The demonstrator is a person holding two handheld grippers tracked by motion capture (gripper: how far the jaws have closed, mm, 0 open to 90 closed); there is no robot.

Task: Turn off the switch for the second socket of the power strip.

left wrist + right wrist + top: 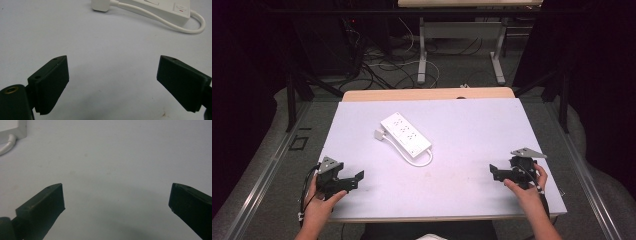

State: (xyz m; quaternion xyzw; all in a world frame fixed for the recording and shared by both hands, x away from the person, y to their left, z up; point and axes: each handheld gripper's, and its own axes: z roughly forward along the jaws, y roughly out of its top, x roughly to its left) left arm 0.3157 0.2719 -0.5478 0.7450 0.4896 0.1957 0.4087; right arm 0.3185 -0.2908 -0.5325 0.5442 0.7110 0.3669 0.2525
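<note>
Power strip [406, 133] lies mid-table [472, 200], cord looped alongside. Left gripper [358, 176] & right gripper [493, 170], both near of strip, stand open, empty. Likely rigid, smooth plastic, light; grip across narrow sides.

Bench [472, 165] stood under pale lavender-white sheet, bare wood strip left showing along far edge. Carried white power strip [406, 133] flat on sheet, left of centre, set diagonally, sockets up. Switch end pointed toward near side; white cord [422, 161] looped from that end, ran back beside body to plug [379, 134] lying flat, just beside far end. Faint smudges marked sheet near middle. Stood on grey floor [277, 200].
</note>
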